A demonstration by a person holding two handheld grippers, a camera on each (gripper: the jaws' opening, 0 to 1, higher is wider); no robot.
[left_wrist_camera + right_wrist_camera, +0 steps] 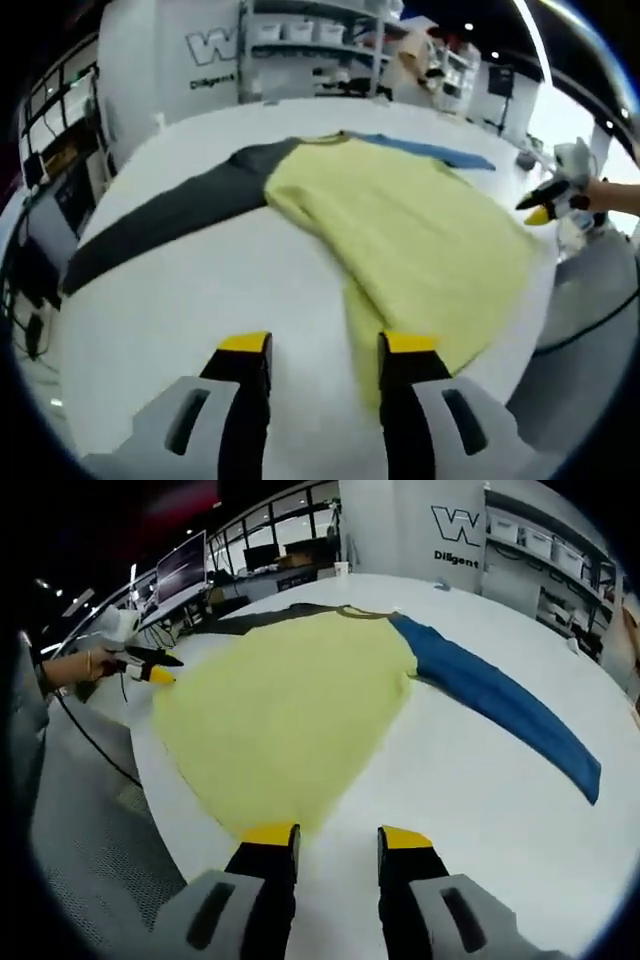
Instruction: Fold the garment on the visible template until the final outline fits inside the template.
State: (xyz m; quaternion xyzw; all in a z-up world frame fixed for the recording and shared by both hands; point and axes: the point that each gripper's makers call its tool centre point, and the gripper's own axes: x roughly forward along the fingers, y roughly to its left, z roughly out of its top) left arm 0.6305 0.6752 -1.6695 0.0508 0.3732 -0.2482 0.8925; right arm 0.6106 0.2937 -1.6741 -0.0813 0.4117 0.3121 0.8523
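Yellow cloth shirt with one grey sleeve and one blue sleeve (400, 230) is lying flat on the round white table (190, 310).

Left gripper (328, 345) and right gripper (338, 836) are hovering above the table, jaws wide, holding nothing.

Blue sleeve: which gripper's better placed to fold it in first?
Right, probably. The blue sleeve lies spread just ahead of the right gripper, whose jaws stand open; from the left gripper it sits across the yellow body.

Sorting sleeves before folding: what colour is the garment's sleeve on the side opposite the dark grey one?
Blue sleeve, clearest in the right gripper view; the body is pale yellow.
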